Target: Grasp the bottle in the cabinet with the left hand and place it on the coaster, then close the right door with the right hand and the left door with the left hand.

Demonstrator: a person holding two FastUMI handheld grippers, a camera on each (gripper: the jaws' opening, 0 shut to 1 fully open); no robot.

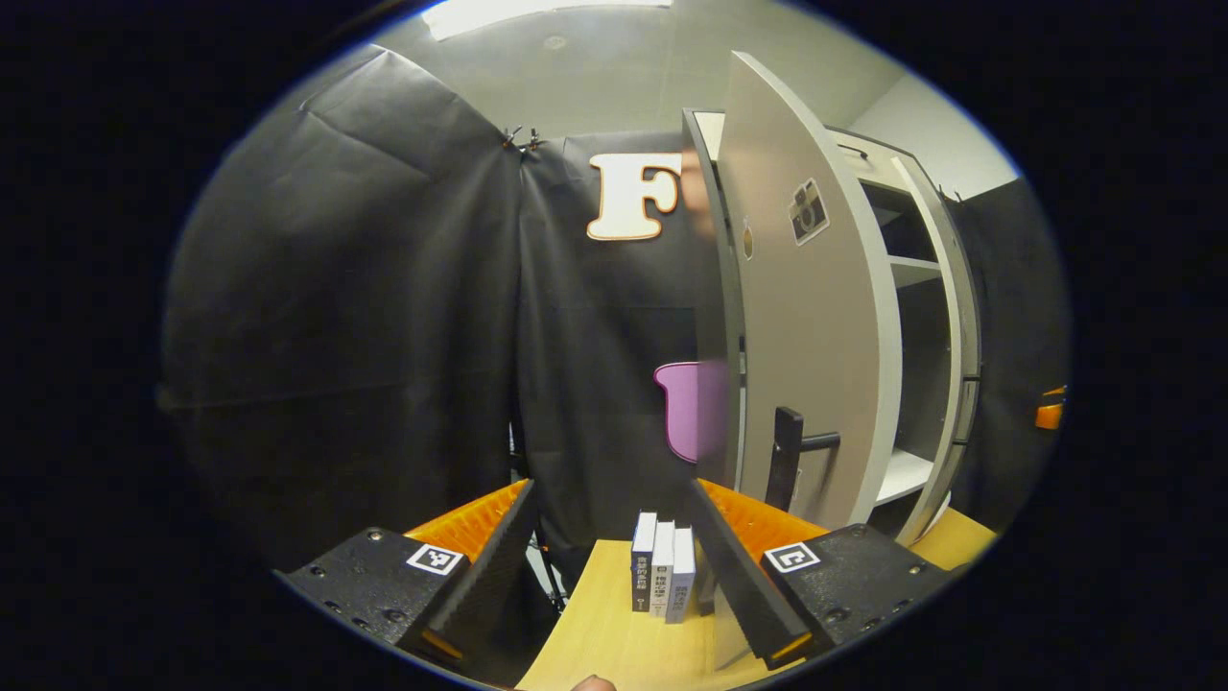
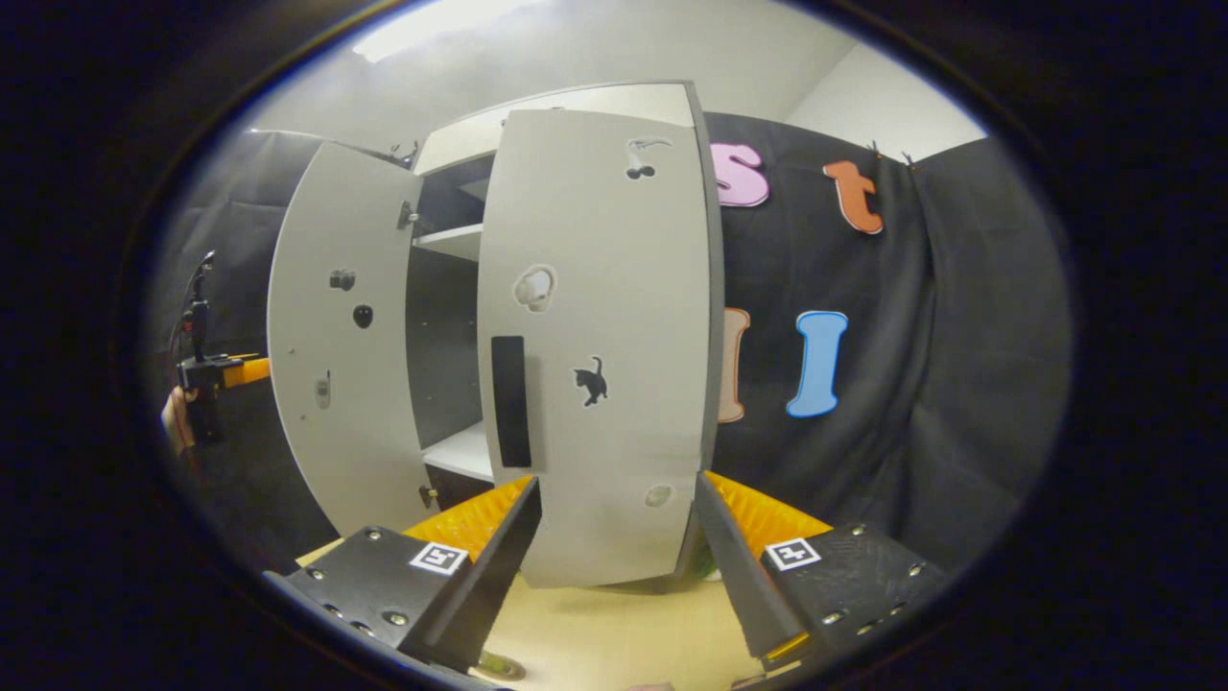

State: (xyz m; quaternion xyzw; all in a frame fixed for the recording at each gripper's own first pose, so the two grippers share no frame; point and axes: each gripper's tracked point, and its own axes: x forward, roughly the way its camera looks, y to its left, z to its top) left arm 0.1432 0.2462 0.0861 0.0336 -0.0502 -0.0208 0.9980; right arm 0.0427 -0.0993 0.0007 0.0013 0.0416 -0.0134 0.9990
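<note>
Right gripper (image 2: 614, 537): jaws apart, nothing between them, held right in front of the right door (image 2: 600, 345), roughly square to its face. That door is nearly shut, a dark gap left on its handle side, where shelf edges show. Its black handle (image 2: 509, 400) is a vertical bar, long axis up-down, near the door's left edge.

Left gripper (image 1: 614, 566): jaws apart, empty, low over the table (image 1: 614, 643), aimed past the left door (image 1: 815, 317). That door stands wide open, nearly edge-on in the left gripper view, swung out from the cabinet (image 1: 921, 317); its handle (image 1: 789, 456) sticks out toward the camera. A few small boxes (image 1: 662, 576) stand upright on the table just ahead of the fingers.

Bottle: can't place it in either view. Coaster likewise. A round thing at the table edge in the right gripper view is too cut off to name.

Progress, as a judgement: both grippers empty, so bottle step looks done; right door closing nearly finished; left door untouched, last step.
</note>
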